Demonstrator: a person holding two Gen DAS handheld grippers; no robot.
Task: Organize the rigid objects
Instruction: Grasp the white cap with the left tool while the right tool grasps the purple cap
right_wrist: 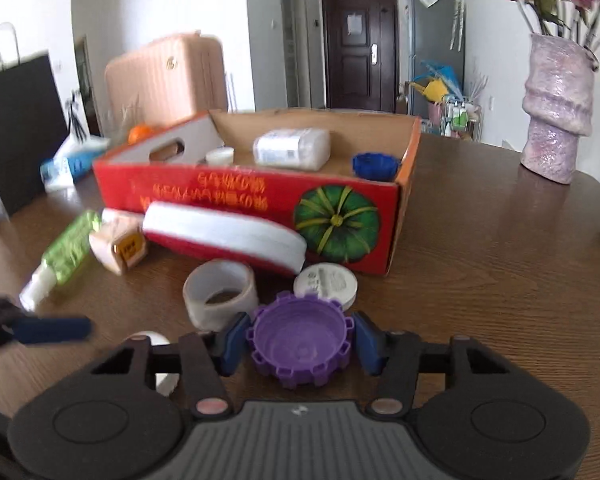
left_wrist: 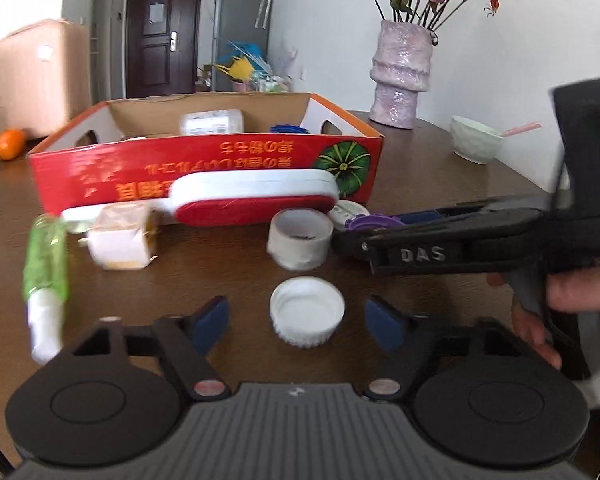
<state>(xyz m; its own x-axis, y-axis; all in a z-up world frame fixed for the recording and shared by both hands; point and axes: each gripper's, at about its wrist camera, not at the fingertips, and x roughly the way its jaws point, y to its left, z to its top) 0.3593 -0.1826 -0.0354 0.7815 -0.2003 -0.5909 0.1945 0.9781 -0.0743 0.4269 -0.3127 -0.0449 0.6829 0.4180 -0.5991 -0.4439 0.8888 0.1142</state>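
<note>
A white bottle cap [left_wrist: 307, 322] lies open side up on the brown table between the blue pads of my left gripper [left_wrist: 296, 324]; the pads stand a little off it on both sides. My right gripper [right_wrist: 300, 340] has its pads against a purple ridged cap [right_wrist: 300, 340], which also shows at that gripper's tip in the left wrist view [left_wrist: 374, 222]. Behind them stands a red cardboard box [right_wrist: 240, 196] holding a white bottle [right_wrist: 292, 148], a blue cap [right_wrist: 374, 166] and a small white cap [right_wrist: 220, 156].
In front of the box lie a red-and-white brush [left_wrist: 256, 196], a tape roll [left_wrist: 300, 240], a white round lid [right_wrist: 326, 282], a small pinkish carton [left_wrist: 120, 236] and a green bottle [left_wrist: 46, 264]. A vase [left_wrist: 400, 76] and a bowl [left_wrist: 476, 140] stand at the right.
</note>
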